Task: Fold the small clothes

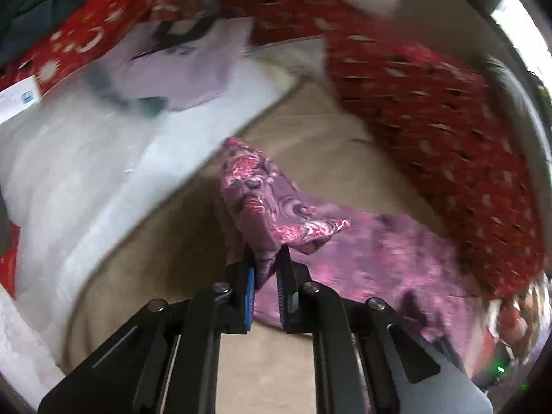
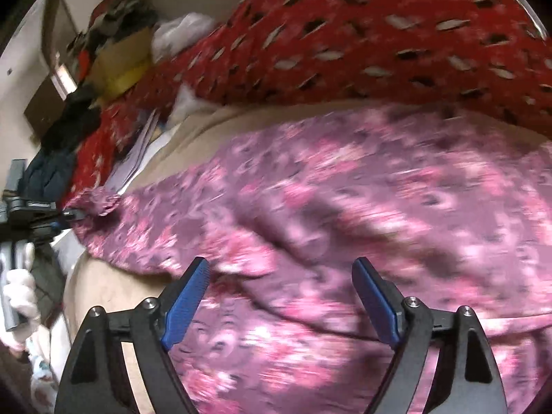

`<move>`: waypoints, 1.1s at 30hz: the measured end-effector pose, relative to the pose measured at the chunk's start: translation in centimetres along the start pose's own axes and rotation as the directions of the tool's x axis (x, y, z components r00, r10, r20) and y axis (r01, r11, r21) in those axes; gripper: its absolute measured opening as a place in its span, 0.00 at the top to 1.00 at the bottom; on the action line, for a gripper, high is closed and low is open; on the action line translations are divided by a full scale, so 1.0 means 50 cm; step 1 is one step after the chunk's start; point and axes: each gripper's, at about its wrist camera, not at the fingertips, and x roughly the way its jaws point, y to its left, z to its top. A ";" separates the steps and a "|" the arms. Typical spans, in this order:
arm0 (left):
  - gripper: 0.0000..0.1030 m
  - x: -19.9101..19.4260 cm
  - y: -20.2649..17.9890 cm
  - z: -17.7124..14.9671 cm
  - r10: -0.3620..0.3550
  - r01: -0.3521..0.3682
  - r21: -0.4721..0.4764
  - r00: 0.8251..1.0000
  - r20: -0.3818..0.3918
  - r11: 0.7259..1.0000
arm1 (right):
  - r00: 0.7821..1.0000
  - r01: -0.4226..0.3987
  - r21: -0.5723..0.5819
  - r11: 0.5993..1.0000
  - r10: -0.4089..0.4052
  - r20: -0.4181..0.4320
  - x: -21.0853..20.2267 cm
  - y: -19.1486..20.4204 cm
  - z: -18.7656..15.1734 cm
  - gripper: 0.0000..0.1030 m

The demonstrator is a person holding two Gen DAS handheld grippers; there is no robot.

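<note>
A purple garment with pink flowers (image 1: 379, 252) lies spread on a beige surface (image 1: 310, 131). My left gripper (image 1: 265, 253) is shut on one corner of it, and that corner stands up in a peak between the blue pads. In the right wrist view the same garment (image 2: 345, 189) fills the middle, blurred. My right gripper (image 2: 281, 265) hangs open just above it with nothing pinched between the blue fingers (image 2: 186, 296). At the far left of that view, the left gripper (image 2: 69, 214) grips the garment's corner, held by a hand in a white glove (image 2: 20, 293).
A red patterned cloth (image 1: 431, 120) (image 2: 345, 34) borders the beige surface at the back and right. White bedding (image 1: 103, 158) and a pale lilac folded garment (image 1: 179, 69) lie to the left. A cardboard box (image 2: 120, 62) and dark clothes (image 2: 65, 127) sit farther off.
</note>
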 end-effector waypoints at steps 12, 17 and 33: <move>0.92 0.009 -0.285 -0.063 -0.116 0.127 0.127 0.990 -0.084 0.984 | 0.964 0.264 0.069 0.962 -0.264 -0.016 -0.069 -0.259 -0.081 0.12; 0.92 0.048 -0.418 -0.125 -0.121 0.151 0.202 0.981 -0.153 0.968 | 0.968 0.251 0.024 0.968 -0.252 0.008 -0.065 -0.256 -0.090 0.02; 0.68 0.168 -0.441 -0.229 -0.173 0.230 0.132 0.922 -0.346 0.964 | 0.965 0.260 -0.006 0.966 -0.260 -0.041 -0.063 -0.239 -0.062 0.03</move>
